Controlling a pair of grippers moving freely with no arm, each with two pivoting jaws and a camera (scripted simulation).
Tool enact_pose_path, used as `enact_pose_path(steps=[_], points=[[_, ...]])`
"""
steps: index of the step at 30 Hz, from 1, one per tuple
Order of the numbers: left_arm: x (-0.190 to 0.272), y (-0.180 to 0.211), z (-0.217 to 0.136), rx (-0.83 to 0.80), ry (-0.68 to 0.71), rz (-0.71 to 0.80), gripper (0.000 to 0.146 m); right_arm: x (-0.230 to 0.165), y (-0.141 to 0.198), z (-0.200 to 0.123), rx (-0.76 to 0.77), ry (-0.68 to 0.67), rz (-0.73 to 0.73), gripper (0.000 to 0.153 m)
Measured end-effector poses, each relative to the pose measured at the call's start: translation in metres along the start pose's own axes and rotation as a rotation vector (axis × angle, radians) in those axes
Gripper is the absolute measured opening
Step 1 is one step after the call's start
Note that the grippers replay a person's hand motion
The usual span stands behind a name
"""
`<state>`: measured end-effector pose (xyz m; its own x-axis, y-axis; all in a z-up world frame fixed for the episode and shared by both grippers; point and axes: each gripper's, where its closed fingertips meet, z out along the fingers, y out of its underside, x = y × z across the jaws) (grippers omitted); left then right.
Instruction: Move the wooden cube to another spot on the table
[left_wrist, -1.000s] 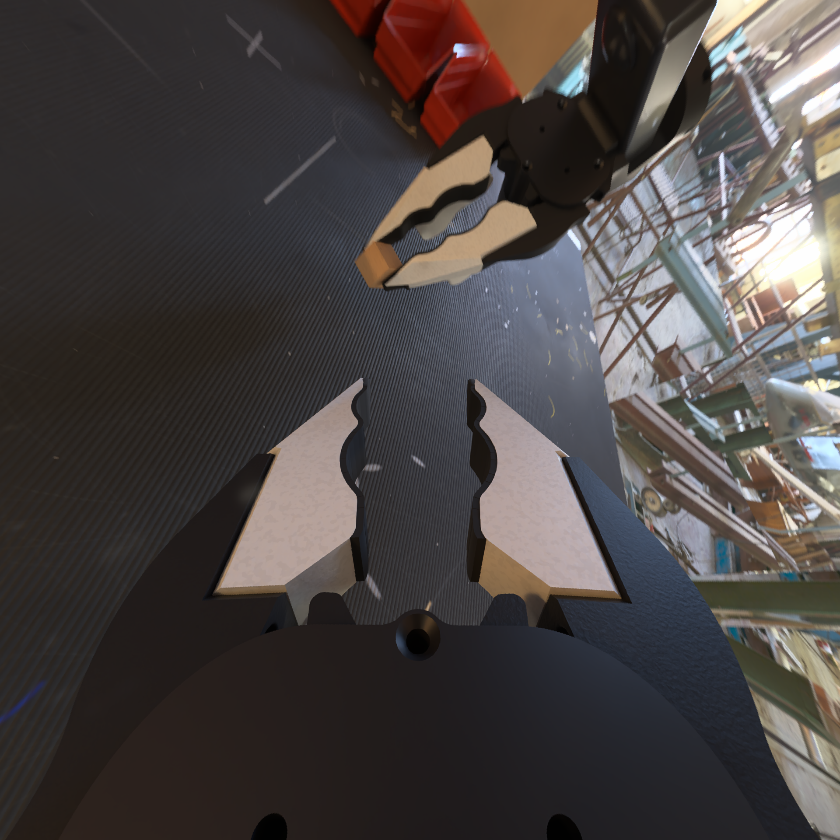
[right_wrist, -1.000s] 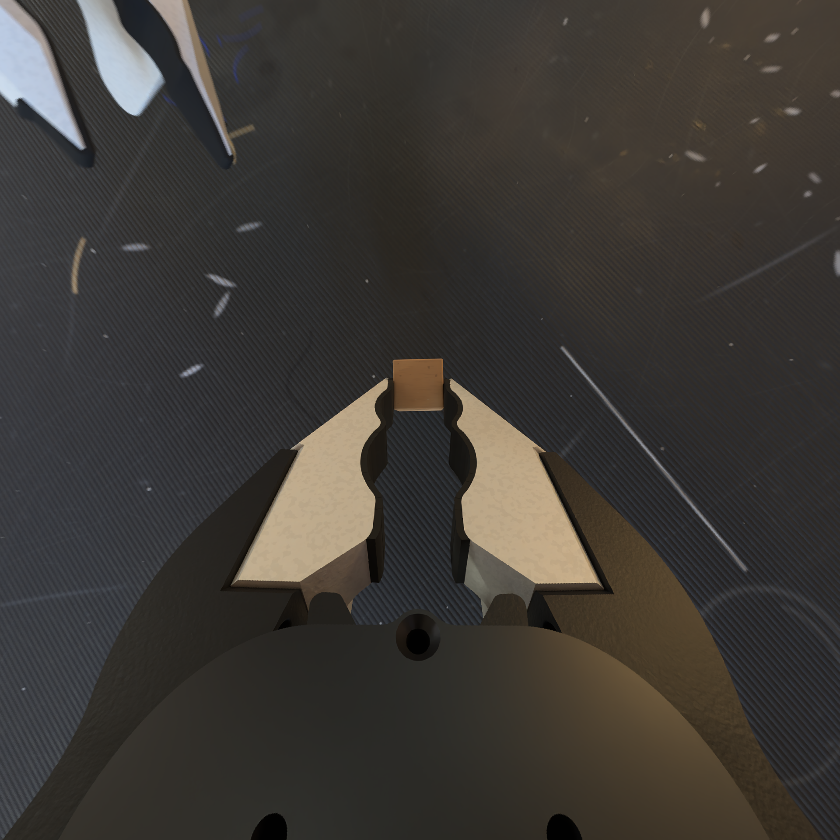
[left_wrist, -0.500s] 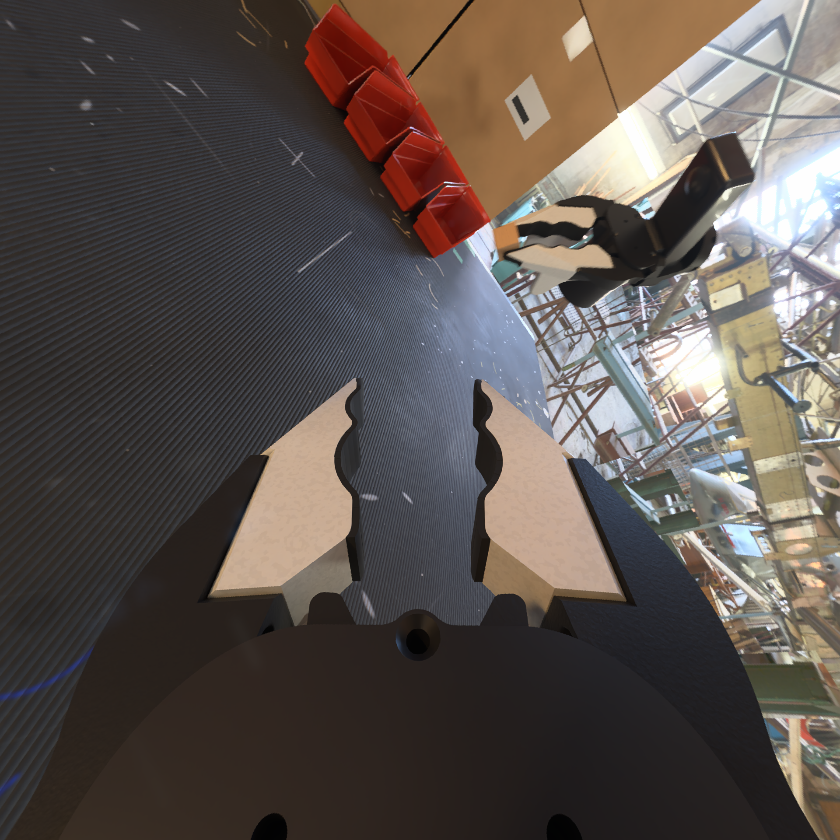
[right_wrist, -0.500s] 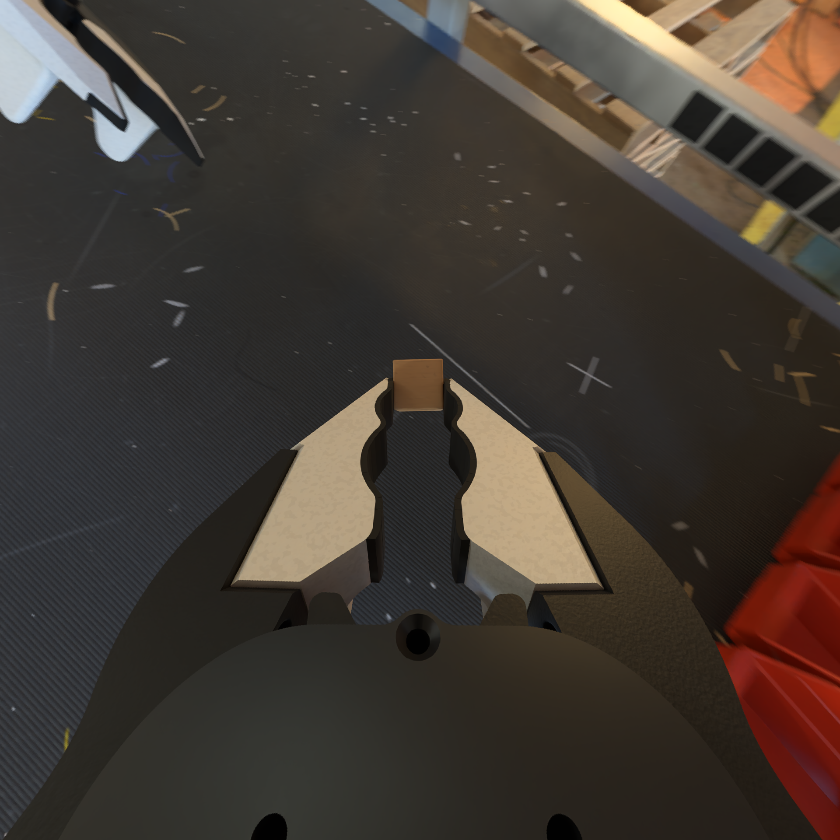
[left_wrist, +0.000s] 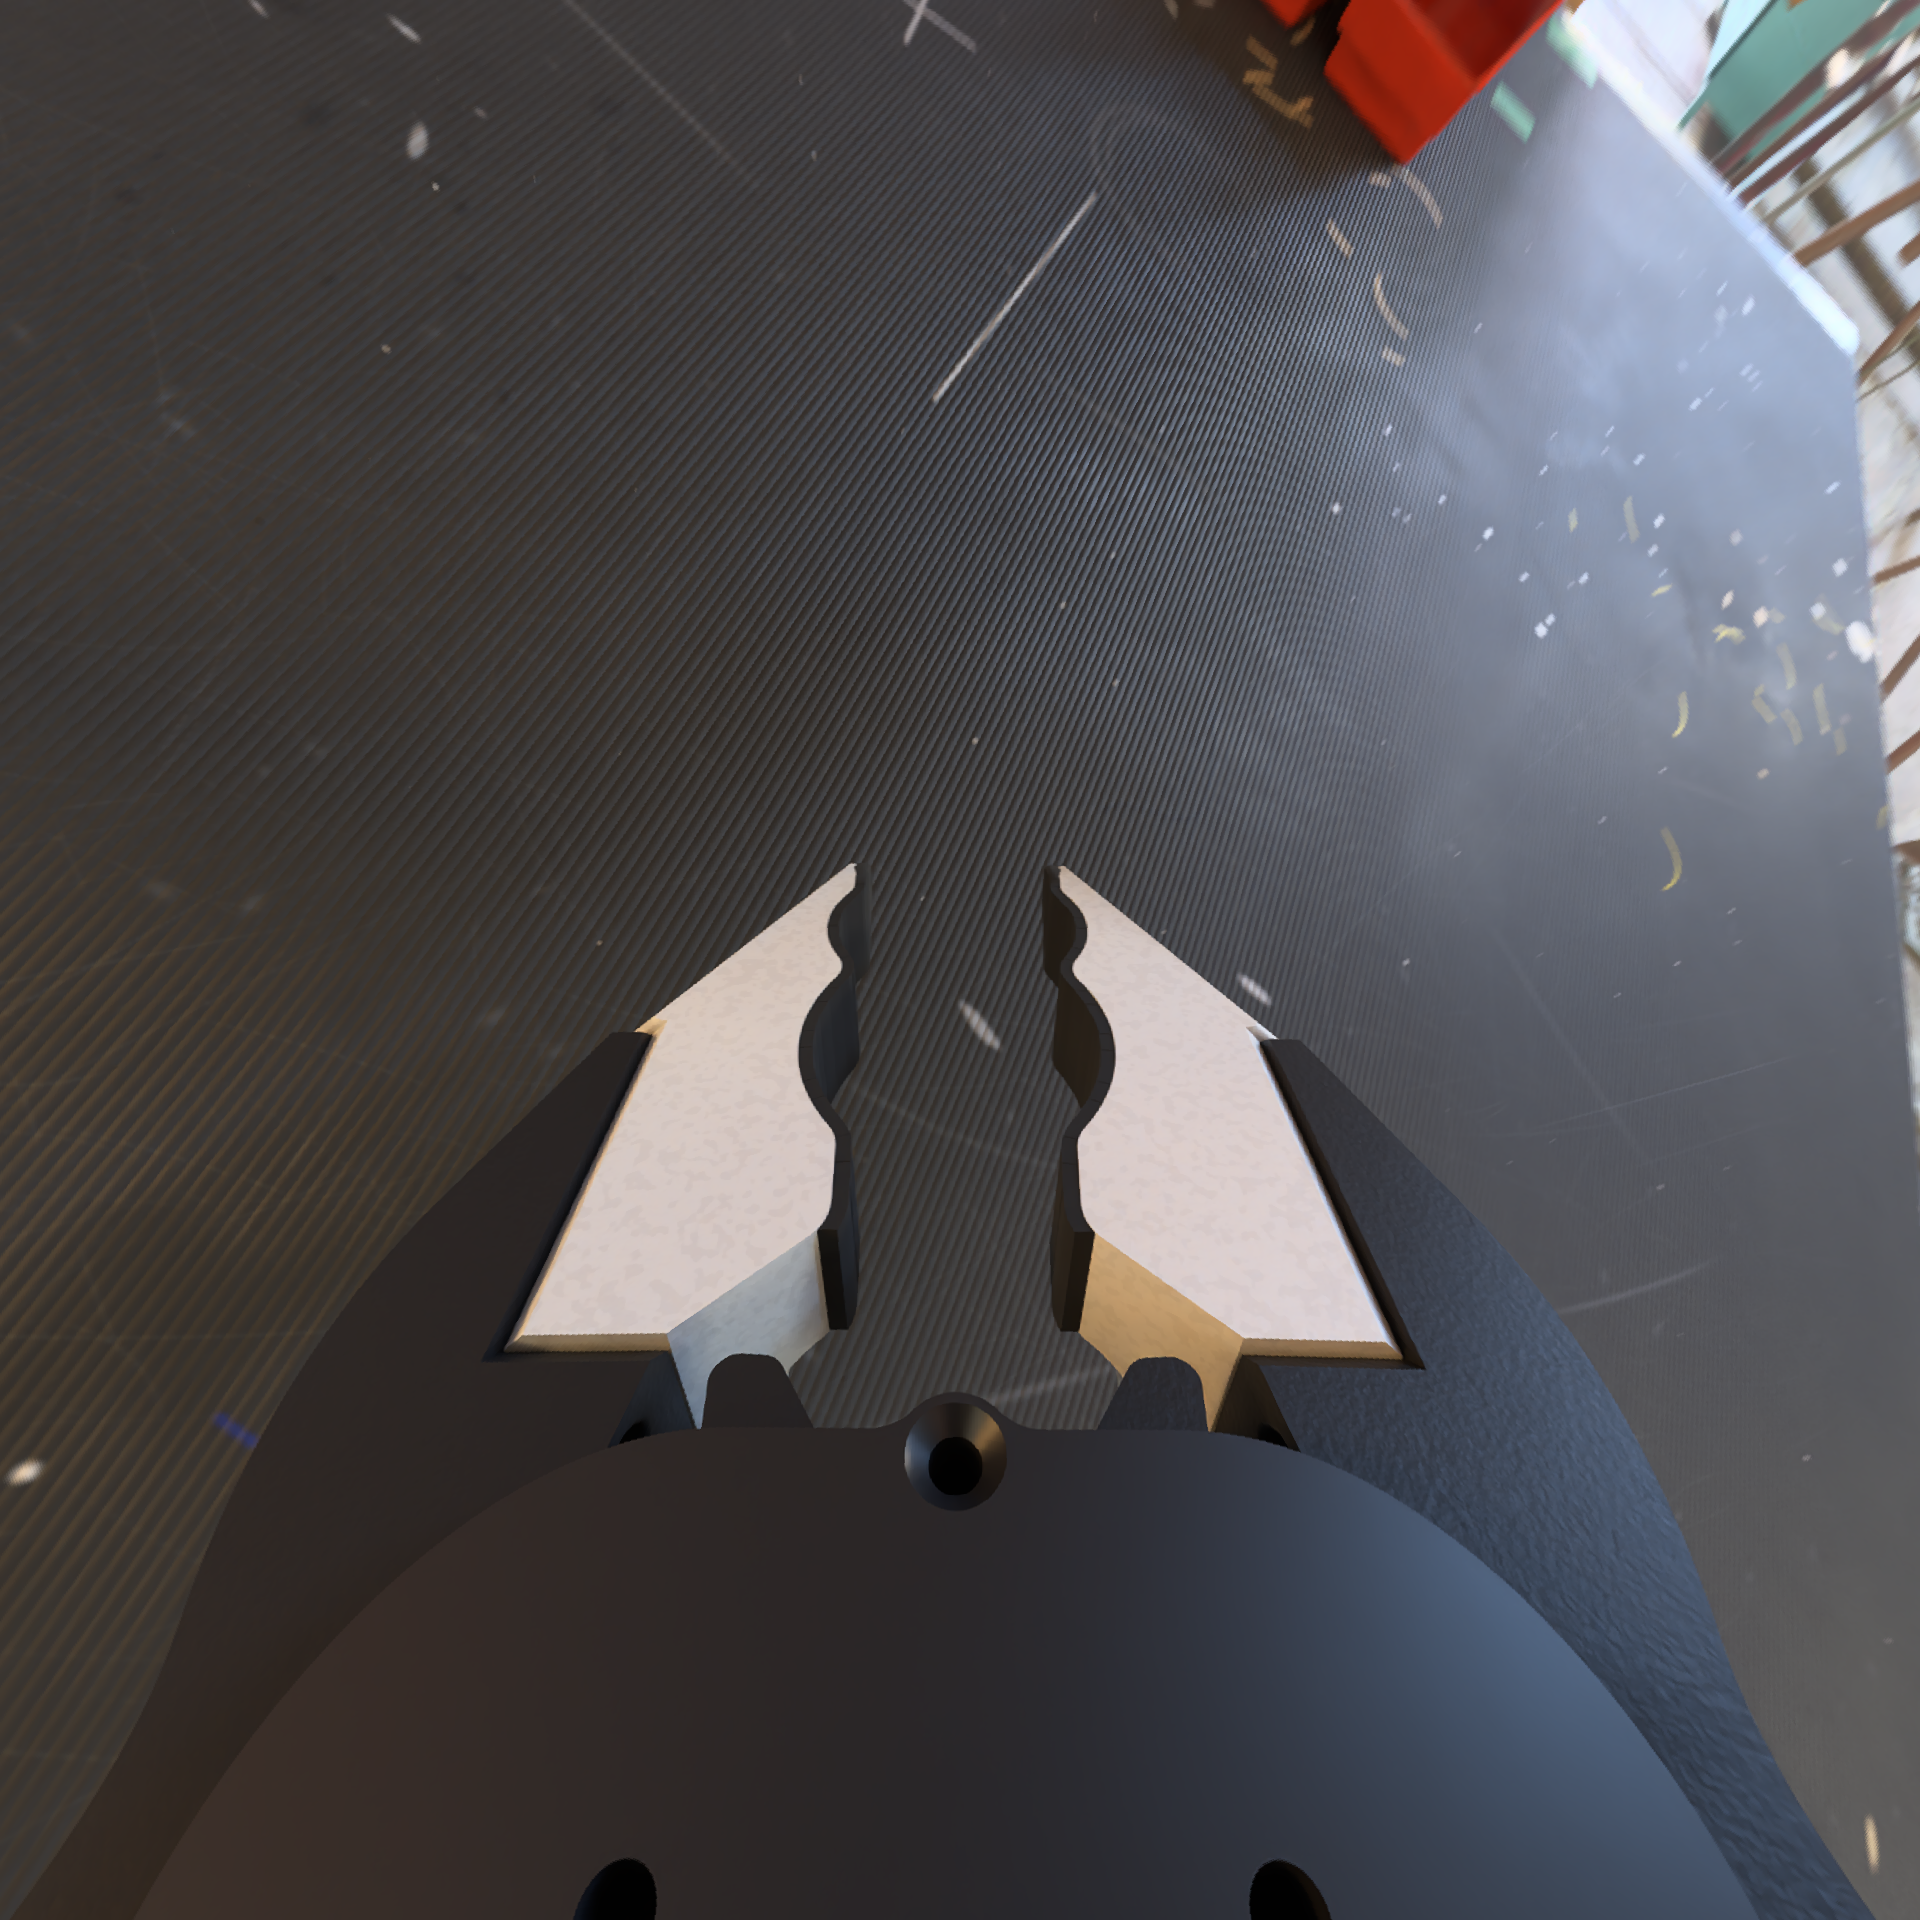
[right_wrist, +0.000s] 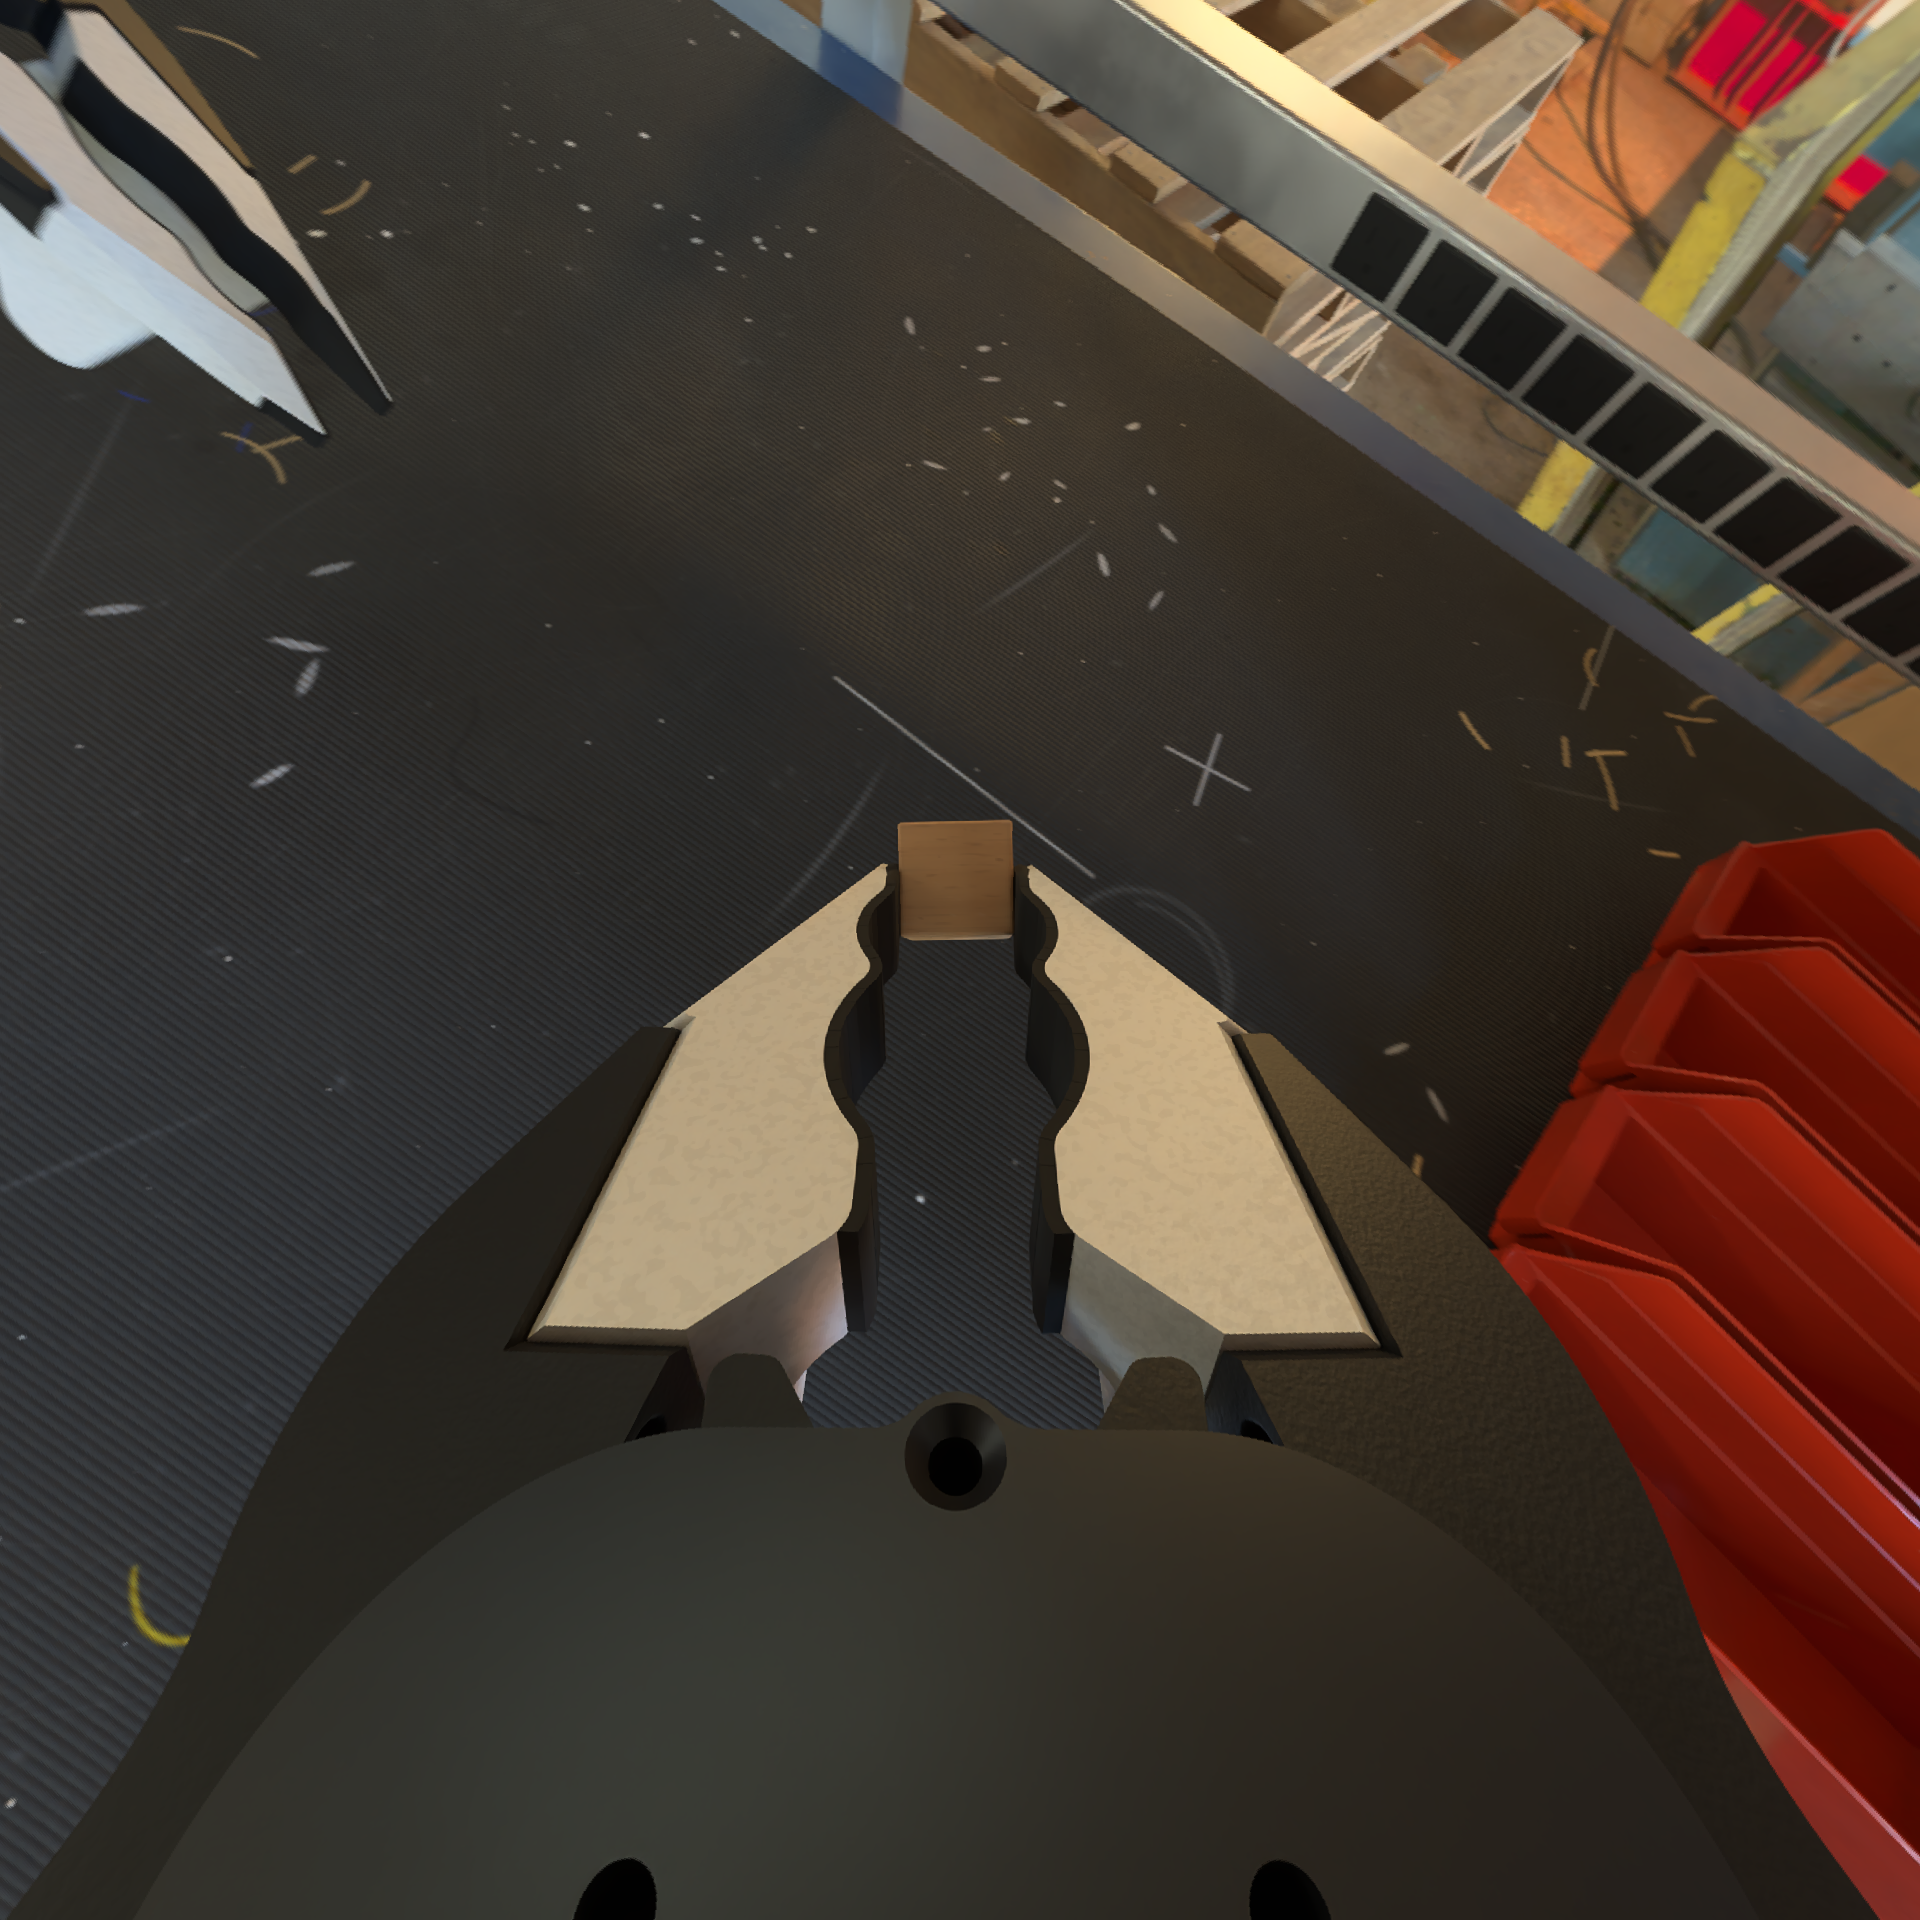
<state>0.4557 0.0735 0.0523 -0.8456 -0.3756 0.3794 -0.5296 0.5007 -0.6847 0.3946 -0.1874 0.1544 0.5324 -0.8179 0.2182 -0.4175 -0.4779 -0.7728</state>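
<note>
Dark ribbed table (right_wrist: 623, 935), workshop clutter past its far edge. Your right gripper (right_wrist: 956, 883) pinches the wooden cube (right_wrist: 955, 879) at the fingertips, apparently above the surface: pickup done, placing left. Left gripper (left_wrist: 951, 883) is spread, empty. Open mat ahead-left; avoid red bins (right_wrist: 1766, 1195) on the right.

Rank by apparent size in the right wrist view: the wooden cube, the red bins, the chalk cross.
1. Red bins, largest, though nearness to the camera swells them.
2. Wooden cube, in the right gripper.
3. Chalk cross, smallest.
</note>
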Motion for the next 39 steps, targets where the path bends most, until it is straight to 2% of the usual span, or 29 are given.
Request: enact_pose_path(steps=[4,6,12,19,25,32,39], points=[[-0.004,0.011,0.003,-0.066,0.025,0.035,0.012,-0.013,-0.001,0.008,0.018,-0.040,0.002,0.021],[-0.003,0.015,0.006,-0.096,0.042,0.048,0.009,-0.017,-0.001,0.012,0.023,-0.056,0.004,0.021],[-0.004,0.033,0.016,-0.198,0.035,0.113,0.002,-0.032,0.001,0.027,0.029,-0.119,0.016,0.021],[0.024,0.052,0.017,-0.315,0.215,0.119,0.000,-0.062,-0.001,0.061,0.033,-0.225,0.007,0.021],[0.034,0.067,0.005,-0.412,0.285,0.128,0.000,-0.088,-0.006,0.105,-0.002,-0.301,-0.056,0.021],[0.029,0.051,-0.009,-0.332,0.250,0.136,0.000,-0.097,-0.006,0.154,-0.083,-0.361,-0.090,0.021],[0.024,0.036,-0.014,-0.239,0.266,0.084,0.000,-0.103,0.003,0.186,-0.179,-0.425,-0.112,0.021]])
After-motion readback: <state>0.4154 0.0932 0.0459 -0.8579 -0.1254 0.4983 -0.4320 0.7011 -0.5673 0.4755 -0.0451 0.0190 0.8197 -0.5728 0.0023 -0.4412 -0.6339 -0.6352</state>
